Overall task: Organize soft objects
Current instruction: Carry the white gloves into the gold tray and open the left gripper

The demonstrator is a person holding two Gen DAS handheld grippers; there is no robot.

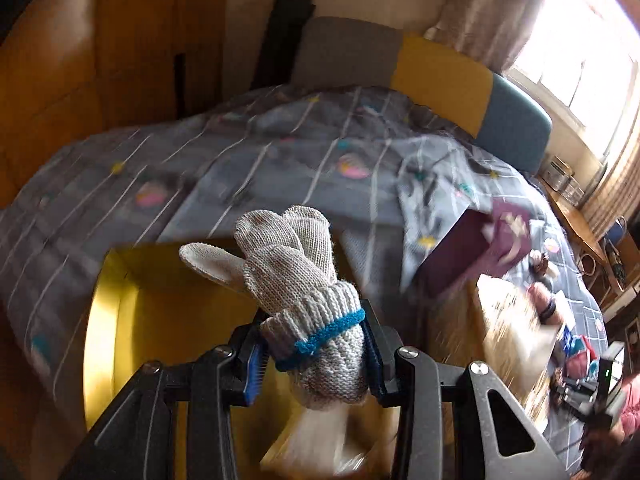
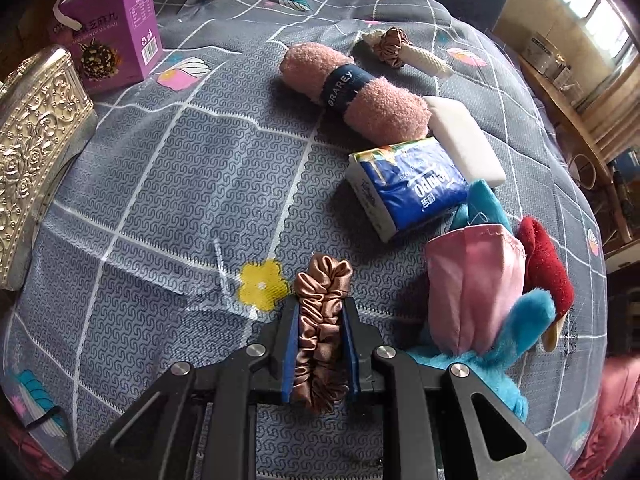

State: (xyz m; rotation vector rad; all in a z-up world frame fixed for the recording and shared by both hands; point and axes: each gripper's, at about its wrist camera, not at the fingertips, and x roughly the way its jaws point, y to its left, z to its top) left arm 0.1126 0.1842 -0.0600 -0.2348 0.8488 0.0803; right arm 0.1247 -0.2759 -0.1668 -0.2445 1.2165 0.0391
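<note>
My left gripper [image 1: 316, 350] is shut on the cuff of a grey knitted glove [image 1: 288, 276] with a blue band; it hangs over an open yellow box [image 1: 132, 320]. My right gripper [image 2: 318, 344] is shut on a brown satin scrunchie [image 2: 322, 308] just above the grey patterned bedspread [image 2: 160, 184]. Ahead of it lie a rolled pink towel [image 2: 368, 92] with a dark band, a white pad [image 2: 466, 140], a blue tissue pack [image 2: 408, 188], a blue plush toy [image 2: 516, 312] in pink cloth, and a second scrunchie [image 2: 394, 46] on a white knitted piece.
A purple carton [image 2: 108, 28] and an embossed golden box [image 2: 32, 148] stand at the left in the right wrist view. In the left wrist view the purple carton [image 1: 472, 248] lies right of the yellow box. Headboard cushions [image 1: 440, 76], window and a wooden side table bound the bed.
</note>
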